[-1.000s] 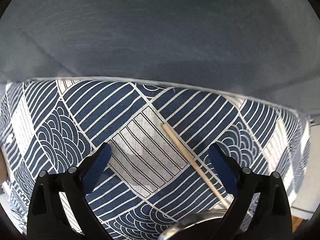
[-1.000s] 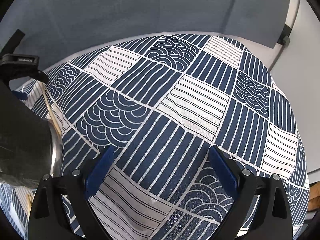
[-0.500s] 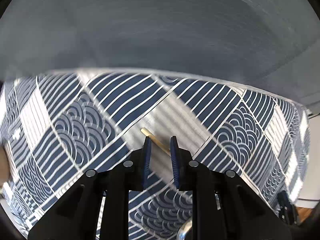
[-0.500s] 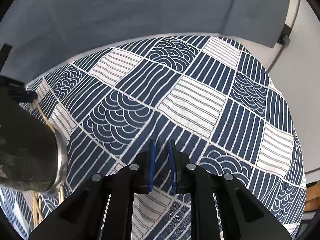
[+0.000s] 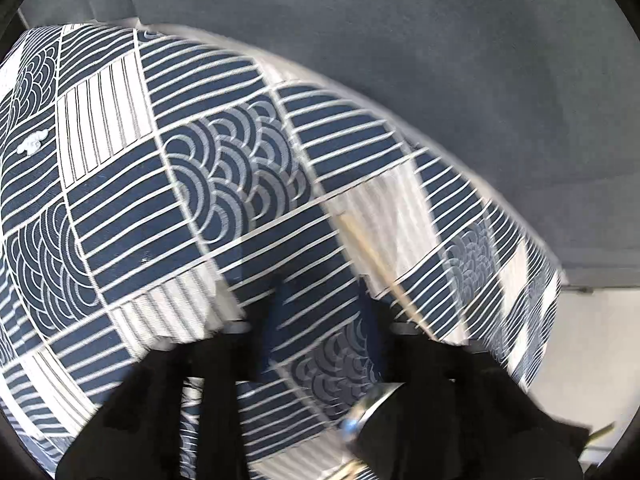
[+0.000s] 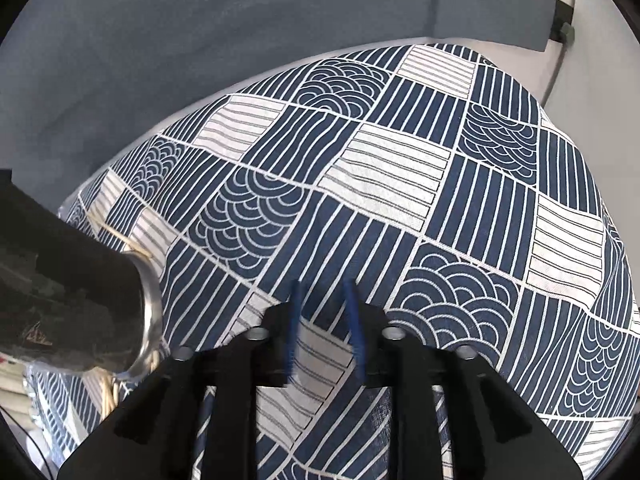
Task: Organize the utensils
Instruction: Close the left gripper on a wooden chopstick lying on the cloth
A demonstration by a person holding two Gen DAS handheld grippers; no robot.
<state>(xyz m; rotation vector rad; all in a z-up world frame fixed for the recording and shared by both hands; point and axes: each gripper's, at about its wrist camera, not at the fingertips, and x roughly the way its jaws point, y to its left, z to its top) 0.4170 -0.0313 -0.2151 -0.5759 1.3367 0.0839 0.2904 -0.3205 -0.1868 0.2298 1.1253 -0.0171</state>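
Note:
A pale wooden chopstick [image 5: 368,252] lies on the blue-and-white patterned tablecloth [image 5: 224,184], just right of my left gripper [image 5: 324,320]. The left view is blurred; the jaws are opening and only cloth shows between them. A shiny cup rim [image 5: 368,404] peeks in by the right finger. In the right wrist view a dark metal cup [image 6: 80,304] with a bright rim fills the left side, with chopsticks [image 6: 120,236] lying behind it and more below it. My right gripper [image 6: 324,320] hovers over bare cloth [image 6: 400,184], its jaws opening, with nothing between the blue pads.
The table's far edge [image 6: 280,76] curves across the top of both views, with grey surface beyond it. A white wall with a cable and a small fitting [image 6: 564,32] stands at the far right. Right of the cup only patterned cloth shows.
Both grippers went from wide apart to nearly shut and now stand partly apart again. The left view swung and rolled, so the chopstick moved from between its fingers to their right.

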